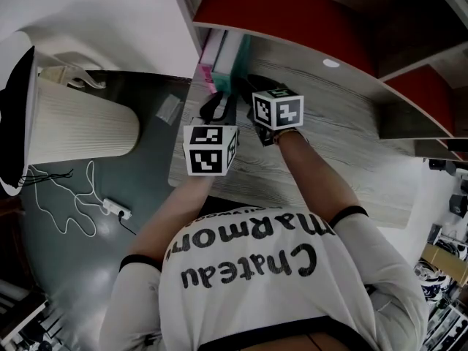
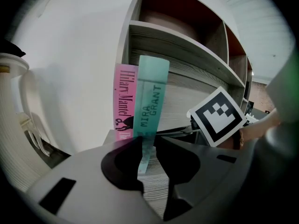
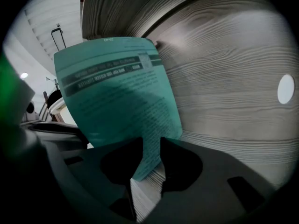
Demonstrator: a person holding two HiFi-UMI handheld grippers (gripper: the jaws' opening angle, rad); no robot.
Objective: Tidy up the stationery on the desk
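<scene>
Quick status from the desk. The teal Mira Grant paperback (image 2: 152, 92) is standing on end at the far corner of the desk (image 1: 351, 159), about 11 o'clock from where I'm standing. It's tucked under the shelf unit (image 1: 292, 20). The pink Hilary Mantel book (image 2: 124, 97) is right beside it on its 9 o'clock side, spines facing me. The teal one leans a bit, top toward 1 o'clock, so it isn't squared up with its neighbour yet.

My left gripper (image 2: 149, 143) has its jaws part-way apart, straddling the bottom of the teal spine. I can see a thin sliver of desk between the book and the 3 o'clock pad, so I wouldn't call that a clamp.

My right gripper (image 3: 150, 143) sits at 2 o'clock from the left one, and its jaws are apart too. The low corner of the teal back cover shows in the gap, but it looks like it's just past the tips rather than pinched.

Progress-wise, I'd say this book is basically parked. What's left is nudging it upright against the pink one and backing both grippers off. I can't spot other loose stationery on the stretch of desk I can see, though my arms hide some of it.
</scene>
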